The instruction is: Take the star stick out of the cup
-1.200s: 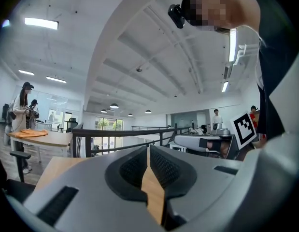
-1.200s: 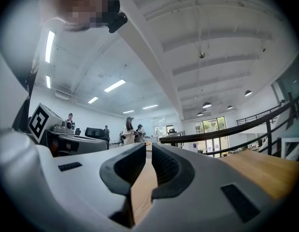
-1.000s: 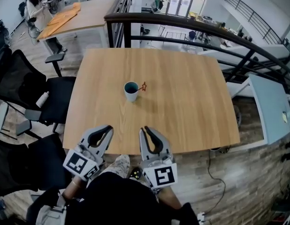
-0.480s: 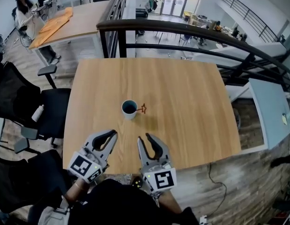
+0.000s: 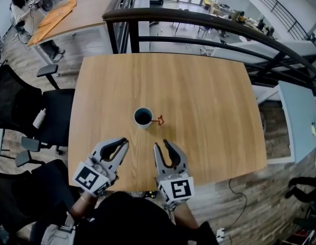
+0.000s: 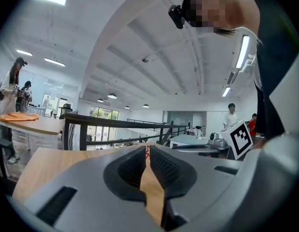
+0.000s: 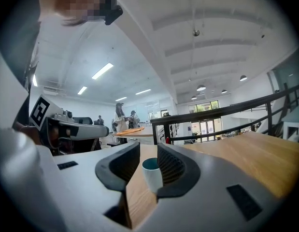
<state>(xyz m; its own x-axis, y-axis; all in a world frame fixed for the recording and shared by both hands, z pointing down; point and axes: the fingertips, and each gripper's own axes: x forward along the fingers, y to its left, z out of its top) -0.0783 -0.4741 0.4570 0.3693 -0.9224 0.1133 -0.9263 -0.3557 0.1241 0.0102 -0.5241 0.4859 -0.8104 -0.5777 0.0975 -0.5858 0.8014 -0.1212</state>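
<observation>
Now both tongs were brought nearer the cup (image 5: 143,117) across the desk (image 5: 209,101), so a reach was judged under way. The star stick (image 5: 160,120) was left leaning over the cup's right rim. The left tongs (image 5: 123,146) were pinched to a slit, empty. The right tongs (image 5: 162,144) were held apart, touching nothing.

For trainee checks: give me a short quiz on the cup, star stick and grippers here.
1. True or false: the right gripper is shut on the cup.
2. The star stick has its star end toward the person's: A) left, B) right, C) chest.
3. Fill in: the cup stands on a ___ table.
Key: 1 false, it is open, short of the cup; 2 B; 3 wooden.
</observation>
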